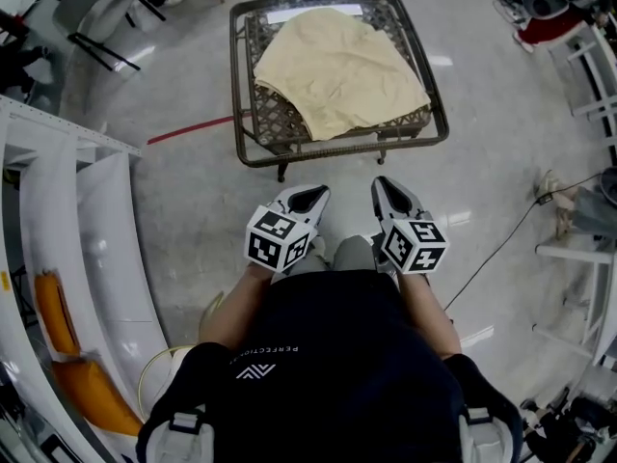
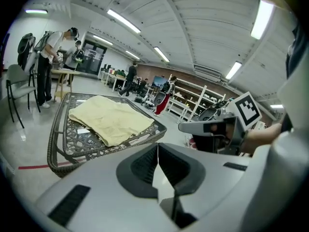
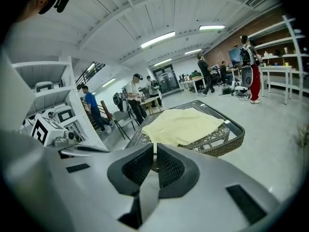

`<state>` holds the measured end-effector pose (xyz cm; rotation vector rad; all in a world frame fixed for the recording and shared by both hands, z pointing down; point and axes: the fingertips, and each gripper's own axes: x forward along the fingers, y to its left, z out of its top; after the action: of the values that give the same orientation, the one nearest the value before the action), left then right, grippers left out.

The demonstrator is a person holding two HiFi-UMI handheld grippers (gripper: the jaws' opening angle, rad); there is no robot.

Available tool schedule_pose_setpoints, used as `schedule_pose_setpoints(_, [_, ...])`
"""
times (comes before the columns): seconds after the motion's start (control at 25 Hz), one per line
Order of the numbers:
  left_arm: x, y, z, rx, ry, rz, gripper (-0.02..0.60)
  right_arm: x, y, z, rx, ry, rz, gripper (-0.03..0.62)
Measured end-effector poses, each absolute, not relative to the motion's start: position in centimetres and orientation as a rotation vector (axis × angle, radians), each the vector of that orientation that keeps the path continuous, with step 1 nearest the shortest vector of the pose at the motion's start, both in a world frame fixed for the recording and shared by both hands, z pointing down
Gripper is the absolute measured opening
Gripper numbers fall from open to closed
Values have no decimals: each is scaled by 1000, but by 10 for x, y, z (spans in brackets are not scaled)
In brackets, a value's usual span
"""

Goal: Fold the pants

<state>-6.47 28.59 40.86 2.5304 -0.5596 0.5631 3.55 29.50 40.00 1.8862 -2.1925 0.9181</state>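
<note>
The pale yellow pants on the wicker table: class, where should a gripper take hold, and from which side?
Probably the near folded edge of the pants, approached from the person's side, over the front rim of the table. That edge looks thick and doubled, so a jaw could slip under it.

I read the pants point(image 1: 337, 70) as soft matt cloth, lightly creased. The far table point(image 1: 275, 119) has a rough woven wicker frame under a glossy clear top (glass, I think). The floor point(image 1: 501, 143) is smooth and shiny. Near me, the left gripper point(image 1: 310, 197) and right gripper point(image 1: 386, 189) wear smooth, faintly sheened plastic shells. Their dark pads point(image 2: 145, 166) look ribbed and matt.
</note>
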Motion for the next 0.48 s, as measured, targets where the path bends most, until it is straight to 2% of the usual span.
schedule_pose_setpoints(0.48, [-58,262,430,2508,-528,581,11,64,253,414,1884,-2194,952,43])
